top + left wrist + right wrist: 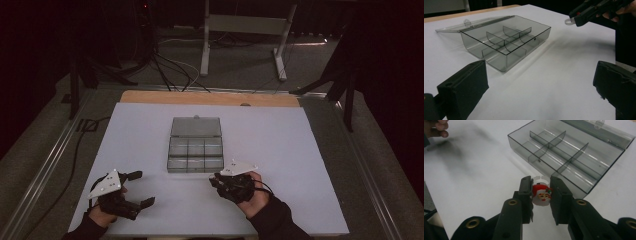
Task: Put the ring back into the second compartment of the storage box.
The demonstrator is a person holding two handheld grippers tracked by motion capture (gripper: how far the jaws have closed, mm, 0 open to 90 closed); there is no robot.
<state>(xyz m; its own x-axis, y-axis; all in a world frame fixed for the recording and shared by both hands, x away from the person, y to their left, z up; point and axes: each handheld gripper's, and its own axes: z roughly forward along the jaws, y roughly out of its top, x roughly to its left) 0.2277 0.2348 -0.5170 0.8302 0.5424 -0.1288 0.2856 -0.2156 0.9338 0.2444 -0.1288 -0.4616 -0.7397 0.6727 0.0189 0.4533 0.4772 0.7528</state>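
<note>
An open smoky clear box (195, 155) (506, 42) (571, 155) with several empty compartments sits mid-table, its lid (196, 126) (474, 22) (599, 130) lying flat behind it. My right gripper (216, 181) (540, 182) hovers just off the box's near right corner, shut on a small Santa ring (541, 193). The ring's clear band (568, 22) pokes out past the right gripper (576, 18) tips in the left gripper view. My left gripper (144, 188) (541, 75) rests near the table's front left, jaws wide open with nothing between them.
A white sheet (300, 150) covers the table, with a wooden strip (210, 98) along the far edge. Cables (170, 70) and a desk frame (245, 30) are on the floor beyond. Fingers of the other hand (437, 127) show at the top left of the right gripper view.
</note>
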